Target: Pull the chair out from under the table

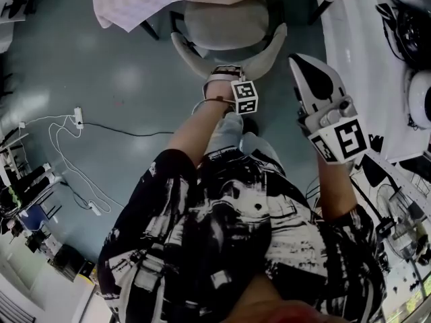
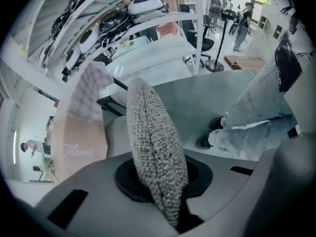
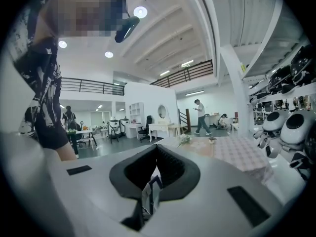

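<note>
Table under a pink-and-white checked cloth (image 1: pixel 128 2) sits beyond the left claw (image 1: pixel 222 79), on the far side from the person. The grey upholstered chair with a curved backrest (image 1: pixel 225 22) is directly under and ahead of that claw, its seat partly tucked below the cloth edge.

Left claw points steeply down, jaws nearly together and pinched on the woven grey top edge of the backrest (image 2: pixel 155 147) — that's the hold. The backrest's long axis runs crosswise to the claw, so the pull line is straight back toward the person.

Right claw (image 1: pixel 303 69) is held level beside the chair's right end, jaws together, nothing in them, not touching the chair.

Behind the left claw: the person's own jeans-clad legs (image 1: pixel 225 133) — my guess is they must step back. White bench (image 1: pixel 357 39) is close on the right claw's outer side. White cable and power strip (image 1: pixel 77 116) are well off to the left claw's outer side, clear of the path.
</note>
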`<state>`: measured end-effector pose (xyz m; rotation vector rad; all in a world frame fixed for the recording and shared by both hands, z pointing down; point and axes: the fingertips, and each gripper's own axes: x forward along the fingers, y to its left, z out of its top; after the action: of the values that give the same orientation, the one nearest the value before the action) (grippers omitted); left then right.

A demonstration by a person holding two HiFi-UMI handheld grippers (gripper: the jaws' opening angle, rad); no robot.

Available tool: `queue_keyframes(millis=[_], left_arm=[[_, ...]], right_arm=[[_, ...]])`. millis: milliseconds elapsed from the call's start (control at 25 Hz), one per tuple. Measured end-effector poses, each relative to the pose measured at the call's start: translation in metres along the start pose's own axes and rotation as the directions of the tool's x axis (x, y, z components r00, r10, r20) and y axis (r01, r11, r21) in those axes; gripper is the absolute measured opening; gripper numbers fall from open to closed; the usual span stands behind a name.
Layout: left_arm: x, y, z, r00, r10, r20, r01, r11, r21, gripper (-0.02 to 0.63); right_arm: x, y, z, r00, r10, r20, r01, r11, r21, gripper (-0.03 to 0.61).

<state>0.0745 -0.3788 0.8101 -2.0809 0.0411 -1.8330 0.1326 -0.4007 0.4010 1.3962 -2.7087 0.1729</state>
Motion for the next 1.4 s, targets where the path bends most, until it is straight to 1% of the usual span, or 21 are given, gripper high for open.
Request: queue_keyframes(millis=[200, 520, 680, 840, 1000, 1200, 1400], left_arm=[[-0.009, -0.026, 0.007, 1.000, 0.003, -0.005, -0.003, 1.000, 0.003, 0.048], [-0.019, -0.070, 0.034, 1.000, 0.003, -0.014, -0.003, 1.000, -0.003, 0.048], [-0.025, -0.093, 0.044, 1.000, 0.004, -0.018, -0.005, 1.000, -0.021, 0.048], [-0.030, -0.111, 0.053, 1.000, 0.006, -0.026, -0.007, 0.999, -0.037, 0.048], [-0.034, -0.129, 0.058, 1.000, 0.007, -0.028, -0.008, 0.999, -0.033, 0.048], [-0.042, -0.151, 0.057, 1.000, -0.002, -0.029, 0.001, 0.999, -0.033, 0.048], [-0.046, -0.175, 0.060, 1.000, -0.006, -0.026, 0.005, 0.999, -0.035, 0.048]], right_arm=[[-0.029, 0.017, -0.004, 1.000, 0.026, -0.009, -0.026, 1.000, -0.005, 0.000], [-0.070, 0.033, -0.009, 0.998, 0.070, -0.006, -0.070, 0.997, -0.015, 0.000], [-0.089, 0.043, -0.009, 0.995, 0.102, -0.001, -0.102, 0.995, -0.023, 0.000], [-0.104, 0.053, -0.013, 0.991, 0.133, -0.004, -0.133, 0.991, -0.024, -0.002], [-0.114, 0.066, -0.019, 0.987, 0.160, -0.010, -0.160, 0.987, -0.017, 0.000], [-0.120, 0.084, -0.018, 0.985, 0.170, -0.006, -0.170, 0.985, -0.016, -0.001], [-0.132, 0.107, -0.021, 0.988, 0.152, -0.010, -0.152, 0.988, -0.021, 0.000]])
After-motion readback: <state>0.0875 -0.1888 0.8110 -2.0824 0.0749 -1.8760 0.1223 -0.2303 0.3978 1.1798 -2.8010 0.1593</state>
